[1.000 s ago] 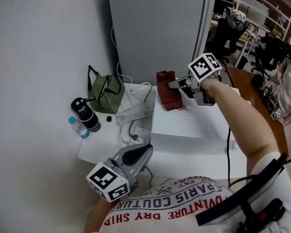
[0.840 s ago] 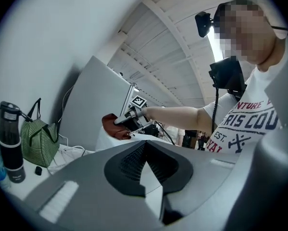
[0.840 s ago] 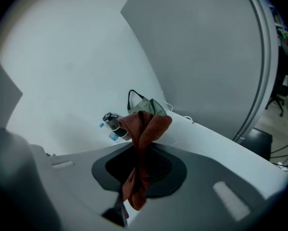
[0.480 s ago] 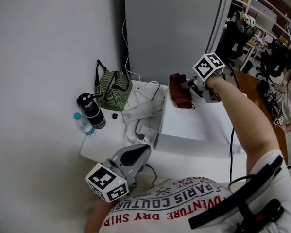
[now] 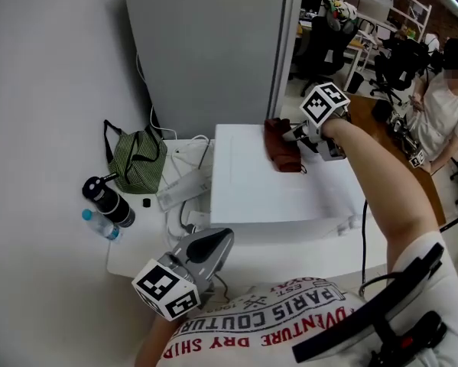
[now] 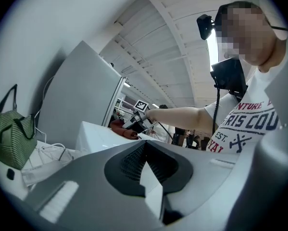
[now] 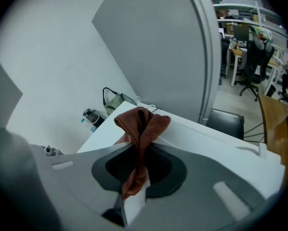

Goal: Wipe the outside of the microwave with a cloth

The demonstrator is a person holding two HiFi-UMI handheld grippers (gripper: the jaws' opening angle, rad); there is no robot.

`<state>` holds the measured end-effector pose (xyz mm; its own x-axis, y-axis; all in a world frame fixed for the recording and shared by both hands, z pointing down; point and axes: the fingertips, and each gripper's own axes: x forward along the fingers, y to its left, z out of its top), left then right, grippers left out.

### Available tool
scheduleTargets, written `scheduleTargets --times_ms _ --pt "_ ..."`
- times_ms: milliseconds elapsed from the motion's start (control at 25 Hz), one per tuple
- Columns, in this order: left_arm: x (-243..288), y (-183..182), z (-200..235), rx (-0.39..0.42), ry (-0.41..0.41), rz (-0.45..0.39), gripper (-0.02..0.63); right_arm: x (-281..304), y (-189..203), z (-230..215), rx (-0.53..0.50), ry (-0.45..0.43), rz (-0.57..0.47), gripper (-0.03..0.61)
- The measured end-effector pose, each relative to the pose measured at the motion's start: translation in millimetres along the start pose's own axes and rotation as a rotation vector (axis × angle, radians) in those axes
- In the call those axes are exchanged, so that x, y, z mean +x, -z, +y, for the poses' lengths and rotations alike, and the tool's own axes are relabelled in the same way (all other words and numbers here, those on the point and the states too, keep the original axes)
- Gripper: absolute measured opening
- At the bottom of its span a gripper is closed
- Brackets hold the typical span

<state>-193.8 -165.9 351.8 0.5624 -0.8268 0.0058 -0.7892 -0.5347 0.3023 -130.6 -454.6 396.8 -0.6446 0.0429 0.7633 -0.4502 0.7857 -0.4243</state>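
Note:
The white microwave (image 5: pixel 251 197) stands on a white table, its flat top facing me. A reddish-brown cloth (image 5: pixel 280 145) lies bunched on the far right part of that top. My right gripper (image 5: pixel 296 132) is shut on the cloth (image 7: pixel 140 129), whose folds stick out past the jaws onto the microwave top (image 7: pixel 201 134). My left gripper (image 5: pixel 213 245) hangs low near my chest, in front of the microwave, its jaws shut with nothing between them. In the left gripper view the cloth (image 6: pixel 122 129) and right gripper (image 6: pixel 134 122) show far off on the microwave (image 6: pixel 98 134).
Left of the microwave lie a green striped bag (image 5: pixel 137 159), a black flask (image 5: pixel 106 199), a small water bottle (image 5: pixel 99 224) and white cables (image 5: pixel 186 167). A grey panel (image 5: pixel 213 44) stands behind. Desks, chairs and a seated person (image 5: pixel 446 98) are at the right.
My head has swung, so the scene shifted. The right gripper with the cloth has slid rightward across the microwave's top, from its left rear corner. The left gripper has stayed put.

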Motion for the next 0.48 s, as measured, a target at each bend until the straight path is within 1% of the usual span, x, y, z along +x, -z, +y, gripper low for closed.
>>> scheduleTargets --times_ms 280,480 --pt "63 9 -36 0.006 0.141 0.046 0.006 -83 58 -82 0.131 0.110 -0.050 0.046" --pt "99 15 -62 0.008 0.215 0.074 0.006 -133 96 -123 0.213 0.160 -0.099 0.046"
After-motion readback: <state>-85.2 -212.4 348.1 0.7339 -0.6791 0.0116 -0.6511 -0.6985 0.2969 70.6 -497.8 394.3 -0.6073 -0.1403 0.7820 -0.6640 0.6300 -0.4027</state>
